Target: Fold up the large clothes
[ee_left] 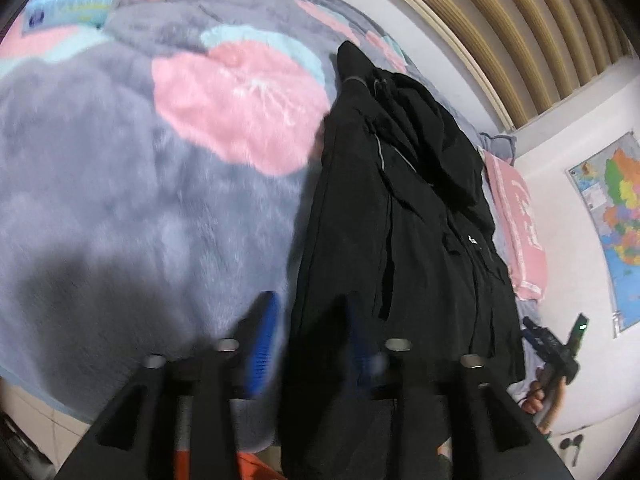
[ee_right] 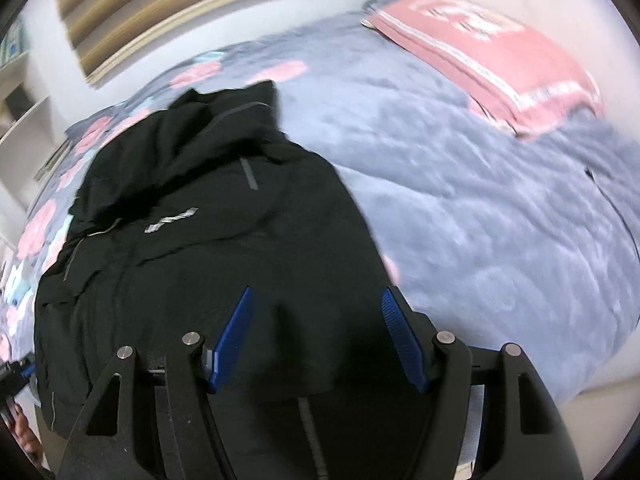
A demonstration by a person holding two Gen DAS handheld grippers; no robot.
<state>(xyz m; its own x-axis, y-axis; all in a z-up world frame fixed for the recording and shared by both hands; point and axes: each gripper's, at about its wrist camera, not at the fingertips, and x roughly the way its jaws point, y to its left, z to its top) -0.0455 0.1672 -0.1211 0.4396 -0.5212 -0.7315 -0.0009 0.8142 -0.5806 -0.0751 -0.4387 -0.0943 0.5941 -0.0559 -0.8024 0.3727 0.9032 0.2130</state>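
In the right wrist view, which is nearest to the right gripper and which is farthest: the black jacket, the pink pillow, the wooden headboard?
From the right gripper:
1. Black jacket, directly under the open jaws.
2. Pink pillow, upper right on the blanket.
3. Wooden headboard, top left, behind the bed.
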